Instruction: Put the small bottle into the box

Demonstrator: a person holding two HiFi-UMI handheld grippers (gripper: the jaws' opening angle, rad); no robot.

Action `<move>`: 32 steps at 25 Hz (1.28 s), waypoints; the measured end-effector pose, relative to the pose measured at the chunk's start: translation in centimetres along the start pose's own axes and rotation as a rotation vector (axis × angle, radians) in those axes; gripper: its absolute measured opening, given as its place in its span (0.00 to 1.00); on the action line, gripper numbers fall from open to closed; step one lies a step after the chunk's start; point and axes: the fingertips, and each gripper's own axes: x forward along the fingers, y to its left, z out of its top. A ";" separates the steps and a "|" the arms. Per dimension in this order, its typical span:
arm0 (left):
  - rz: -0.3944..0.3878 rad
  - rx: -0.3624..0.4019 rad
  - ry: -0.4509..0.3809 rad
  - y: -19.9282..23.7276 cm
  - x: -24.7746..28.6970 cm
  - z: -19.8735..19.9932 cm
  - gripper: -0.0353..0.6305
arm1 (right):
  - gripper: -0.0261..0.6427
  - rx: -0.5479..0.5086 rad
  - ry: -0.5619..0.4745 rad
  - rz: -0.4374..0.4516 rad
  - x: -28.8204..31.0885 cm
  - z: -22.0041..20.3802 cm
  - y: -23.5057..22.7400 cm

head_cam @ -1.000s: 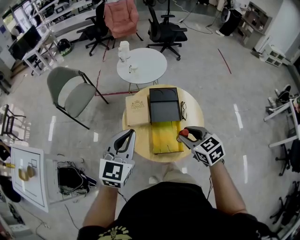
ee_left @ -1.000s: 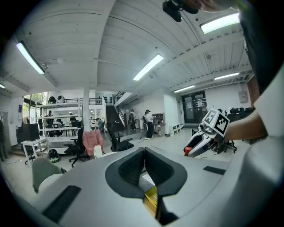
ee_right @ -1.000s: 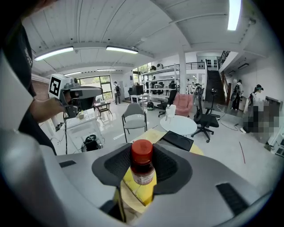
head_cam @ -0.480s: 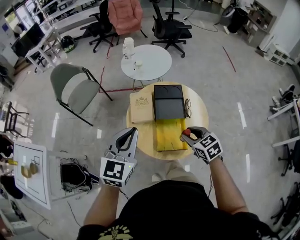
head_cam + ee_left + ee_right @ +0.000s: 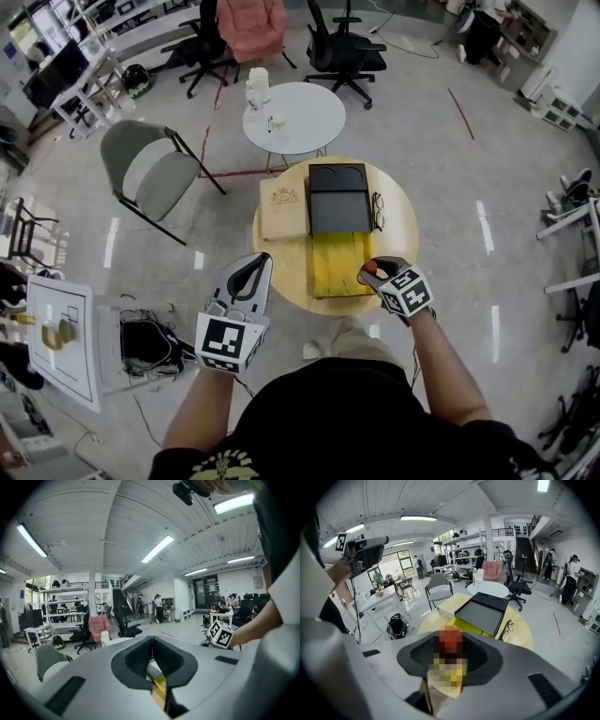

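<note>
The small bottle, red-capped, is clamped in my right gripper over the near right part of the round wooden table. It hangs just right of the open box's yellow part. The black tray of the box lies beyond it. In the right gripper view the bottle's red cap stands up between the jaws of the right gripper, with the black tray ahead. My left gripper hangs left of the table, shut and empty; in its own view the left gripper shows its jaws pressed together.
A tan flat box lies left of the black tray and a pair of glasses right of it. Behind stands a white round table and a grey folding chair. A dark bag and a white board are on the floor at the left.
Hardly anything differs. My right gripper keeps the bottle beside the yellow part of the box and its marker cube has drawn slightly inward. The left gripper stays put.
</note>
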 end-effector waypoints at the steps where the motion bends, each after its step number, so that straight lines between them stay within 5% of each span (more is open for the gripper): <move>1: 0.001 0.000 0.004 0.0 0.0 -0.1 0.08 | 0.27 -0.001 0.008 0.004 0.4 -0.4 0.0; 32: 0.036 -0.031 0.070 0.5 0.7 -2.4 0.08 | 0.27 -0.026 0.233 0.006 7.4 -8.9 -2.1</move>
